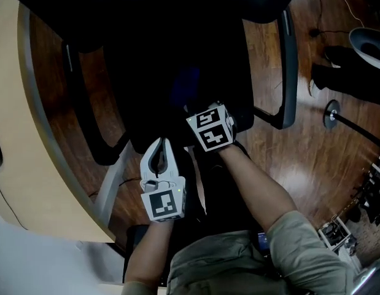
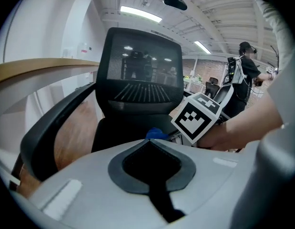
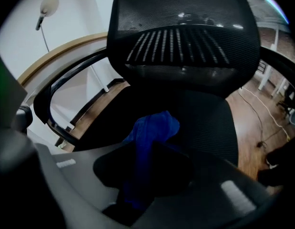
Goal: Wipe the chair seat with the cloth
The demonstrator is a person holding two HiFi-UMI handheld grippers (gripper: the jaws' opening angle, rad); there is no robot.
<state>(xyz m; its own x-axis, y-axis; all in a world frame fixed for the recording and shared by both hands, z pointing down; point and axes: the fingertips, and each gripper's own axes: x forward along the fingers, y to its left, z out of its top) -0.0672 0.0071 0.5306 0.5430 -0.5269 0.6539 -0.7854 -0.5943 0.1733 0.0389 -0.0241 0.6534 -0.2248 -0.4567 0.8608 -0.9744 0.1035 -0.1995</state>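
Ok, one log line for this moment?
right claw: shut on blue cloth | left claw: shut, empty | chair seat: cloth over it, contact unclear

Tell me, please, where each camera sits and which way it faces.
Head view: on the person's head, looking steeply down at the chair seat, left gripper and right gripper; both forearms show.
Left gripper view: on the left gripper, looking along its closed jaws at the backrest; the right gripper's cube and the person's right hand show.
Right gripper view: on the right gripper, looking along jaws clamped on the blue cloth towards the seat; no body part shows.
Shared: both gripper views show backrest and cloth.
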